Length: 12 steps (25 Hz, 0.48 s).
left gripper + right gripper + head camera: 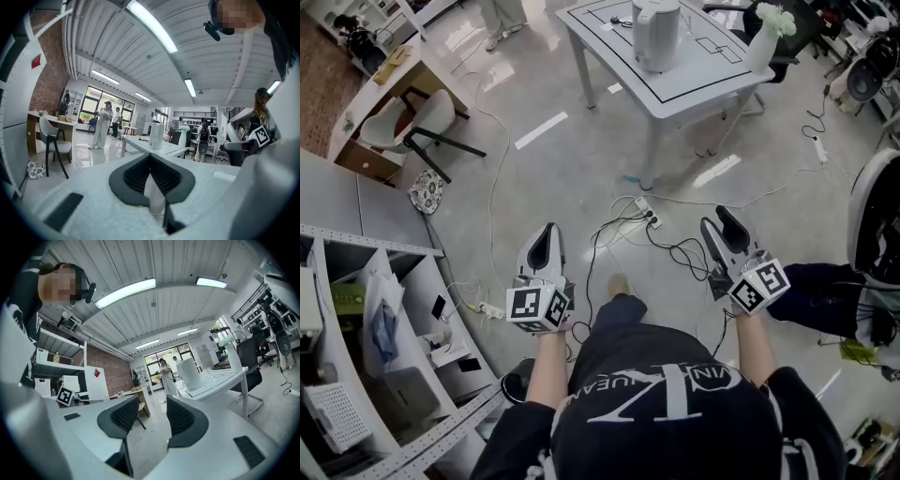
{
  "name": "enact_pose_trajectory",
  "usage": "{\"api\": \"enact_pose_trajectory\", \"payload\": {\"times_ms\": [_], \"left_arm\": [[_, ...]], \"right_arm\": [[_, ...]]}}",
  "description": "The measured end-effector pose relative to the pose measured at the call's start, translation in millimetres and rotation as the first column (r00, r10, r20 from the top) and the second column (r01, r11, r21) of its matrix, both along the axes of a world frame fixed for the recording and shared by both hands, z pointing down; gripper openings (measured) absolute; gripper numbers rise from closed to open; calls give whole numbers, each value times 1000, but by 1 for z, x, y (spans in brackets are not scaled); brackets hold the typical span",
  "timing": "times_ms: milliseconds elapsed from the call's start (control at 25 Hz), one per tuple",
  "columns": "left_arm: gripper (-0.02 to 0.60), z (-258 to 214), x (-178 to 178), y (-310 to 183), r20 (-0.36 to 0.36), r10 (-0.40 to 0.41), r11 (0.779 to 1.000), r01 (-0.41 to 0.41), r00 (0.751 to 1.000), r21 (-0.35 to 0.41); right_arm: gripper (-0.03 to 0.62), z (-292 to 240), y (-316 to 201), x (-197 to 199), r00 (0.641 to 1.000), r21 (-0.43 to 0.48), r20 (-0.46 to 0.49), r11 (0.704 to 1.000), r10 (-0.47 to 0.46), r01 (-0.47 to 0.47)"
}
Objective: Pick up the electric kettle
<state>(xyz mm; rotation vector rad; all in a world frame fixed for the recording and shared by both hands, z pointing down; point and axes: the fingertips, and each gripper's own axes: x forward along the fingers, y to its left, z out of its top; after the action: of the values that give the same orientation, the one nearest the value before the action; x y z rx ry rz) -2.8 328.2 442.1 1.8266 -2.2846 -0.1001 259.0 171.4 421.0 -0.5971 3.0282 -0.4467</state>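
Note:
The white electric kettle stands upright on a white table at the far top of the head view, well away from both grippers. It also shows small in the left gripper view, kettle, and larger in the right gripper view, kettle. My left gripper is held out level over the floor, its black pads meeting, with nothing between them; left gripper. My right gripper stands open with an empty gap between its pads; right gripper.
A white vase with flowers stands on the table's right end. Cables and a power strip lie on the floor between me and the table. A chair and wooden desk stand at left, metal shelving nearer. A person stands far off.

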Motion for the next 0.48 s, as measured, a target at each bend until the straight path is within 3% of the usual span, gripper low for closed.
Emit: {"api": "enact_pose_trajectory", "payload": {"times_ms": [480], "left_arm": [[5, 5, -86, -62, 2, 76, 997, -76, 997, 7]], "right_arm": [[173, 4, -47, -85, 997, -27, 27, 998, 66, -65]]}}
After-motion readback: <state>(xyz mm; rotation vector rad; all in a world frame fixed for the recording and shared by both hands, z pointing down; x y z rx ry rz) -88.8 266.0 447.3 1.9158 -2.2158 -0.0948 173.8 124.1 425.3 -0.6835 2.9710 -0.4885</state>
